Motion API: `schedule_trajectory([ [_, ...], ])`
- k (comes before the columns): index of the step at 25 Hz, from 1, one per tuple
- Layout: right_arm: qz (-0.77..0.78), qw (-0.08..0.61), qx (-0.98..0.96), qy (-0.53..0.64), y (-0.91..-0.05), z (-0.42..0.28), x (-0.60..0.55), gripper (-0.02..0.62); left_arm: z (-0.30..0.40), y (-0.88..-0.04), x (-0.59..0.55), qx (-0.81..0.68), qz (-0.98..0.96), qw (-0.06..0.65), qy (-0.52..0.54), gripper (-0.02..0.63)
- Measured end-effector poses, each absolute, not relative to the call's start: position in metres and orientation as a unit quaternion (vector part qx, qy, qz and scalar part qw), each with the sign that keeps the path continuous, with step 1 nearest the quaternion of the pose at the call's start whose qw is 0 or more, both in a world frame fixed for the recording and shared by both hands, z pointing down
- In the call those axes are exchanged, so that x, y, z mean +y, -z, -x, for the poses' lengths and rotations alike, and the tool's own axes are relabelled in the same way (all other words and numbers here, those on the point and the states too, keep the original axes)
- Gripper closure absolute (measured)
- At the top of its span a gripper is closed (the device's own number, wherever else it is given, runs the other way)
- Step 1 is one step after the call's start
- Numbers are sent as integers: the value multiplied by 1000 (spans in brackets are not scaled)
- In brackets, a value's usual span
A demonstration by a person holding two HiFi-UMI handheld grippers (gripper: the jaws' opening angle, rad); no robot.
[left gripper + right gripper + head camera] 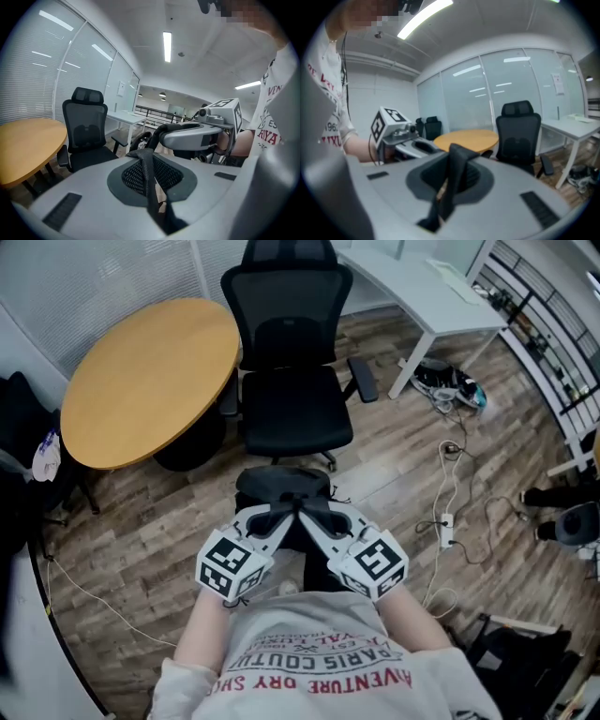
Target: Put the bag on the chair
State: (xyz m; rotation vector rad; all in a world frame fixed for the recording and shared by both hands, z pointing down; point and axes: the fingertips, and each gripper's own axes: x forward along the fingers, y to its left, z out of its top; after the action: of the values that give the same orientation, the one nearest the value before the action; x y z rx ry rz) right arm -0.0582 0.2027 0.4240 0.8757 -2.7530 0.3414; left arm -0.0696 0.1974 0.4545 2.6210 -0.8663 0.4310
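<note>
A black bag point(281, 487) hangs by its webbing straps from both grippers, above the wood floor and just in front of the black office chair point(295, 413). My left gripper point(281, 514) and right gripper point(315, 514) meet tip to tip over the bag. In the left gripper view the left gripper point(152, 190) is shut on a black strap point(146, 164), with the right gripper point(197, 136) close ahead and the chair point(86, 133) beyond. The right gripper point(449, 187) is shut on a strap point(457, 168) in its own view. The chair seat is bare.
A round wooden table point(141, 381) stands left of the chair, touching its armrest side. A white desk point(422, 296) is behind on the right, with shoes point(450, 385) under it. Cables and a power strip point(447, 521) lie on the floor at right.
</note>
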Motion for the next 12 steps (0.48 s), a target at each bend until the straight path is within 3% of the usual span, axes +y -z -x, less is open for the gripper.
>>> schedule_trajectory([
  [12, -210, 139, -961, -116, -445, 32, 61, 551, 44, -475, 57, -344, -901, 210, -162, 551],
])
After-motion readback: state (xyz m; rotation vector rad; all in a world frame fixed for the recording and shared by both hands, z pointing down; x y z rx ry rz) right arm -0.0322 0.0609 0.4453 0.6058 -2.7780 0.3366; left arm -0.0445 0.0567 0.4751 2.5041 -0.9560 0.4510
